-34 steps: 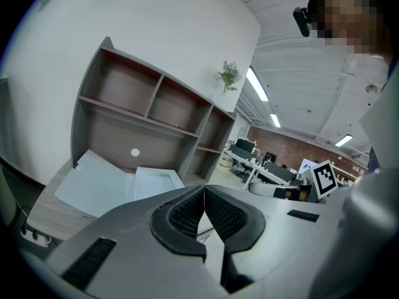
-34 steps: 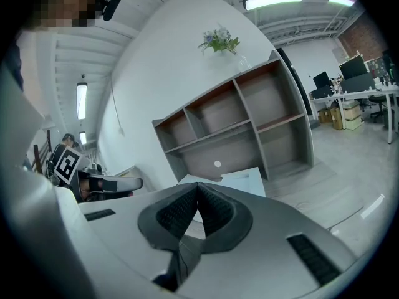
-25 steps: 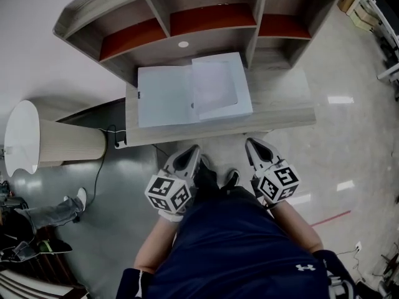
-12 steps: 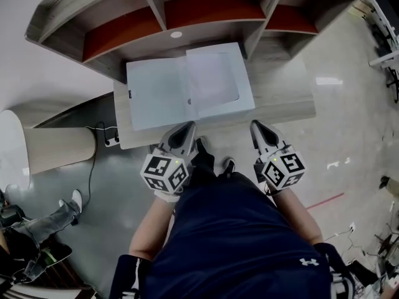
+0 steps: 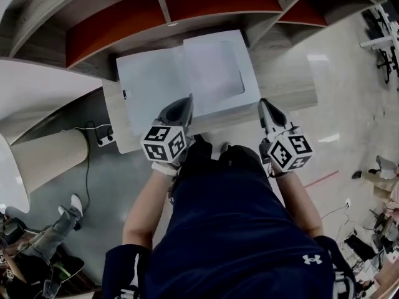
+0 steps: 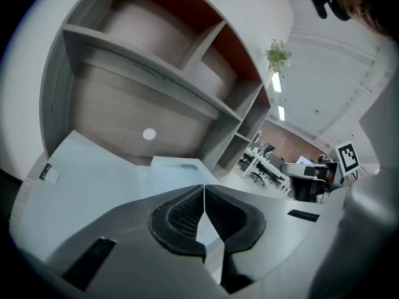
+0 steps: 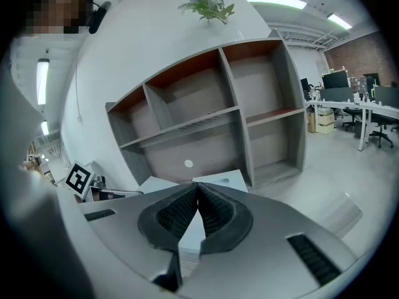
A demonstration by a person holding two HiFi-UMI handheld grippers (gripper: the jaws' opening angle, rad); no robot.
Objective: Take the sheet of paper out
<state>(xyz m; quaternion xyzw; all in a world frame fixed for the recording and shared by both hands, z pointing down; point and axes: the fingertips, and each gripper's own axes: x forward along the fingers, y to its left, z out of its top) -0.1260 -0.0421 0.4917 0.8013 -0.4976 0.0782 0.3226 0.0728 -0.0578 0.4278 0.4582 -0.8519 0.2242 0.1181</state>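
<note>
Right now the white sheet of paper (image 5: 215,73) lies flat in the right half of an open white cardboard folder (image 5: 149,83). It shows as a paler rectangle set inside that half's raised border. The folder's left flap is spread flat beside it. The whole folder rests on the pale grey wood-grain desk (image 5: 283,83), pushed towards the back, with bare desktop to its right.

My left gripper (image 5: 182,99) points at the folder's near edge, about where the two halves meet. From the head view its tip overlaps that edge, but I cannot tell whether it touches. In the left gripper view (image 6: 204,189) the two ribbed black pads are pressed together at the tips with nothing between them, and the folder lies just beyond.

My right gripper (image 5: 265,103) sits at the desk's front edge, just to the right of the folder's near right corner. In the right gripper view (image 7: 197,185) its jaws are likewise closed on each other and empty, aimed at the right half of the folder.

Behind the folder rises a grey wooden shelf unit with red-brown panels (image 5: 112,23), its compartments bare. A small white round disc (image 7: 188,163) is set in its lower back panel. A green potted plant (image 7: 209,5) stands on top.
</note>
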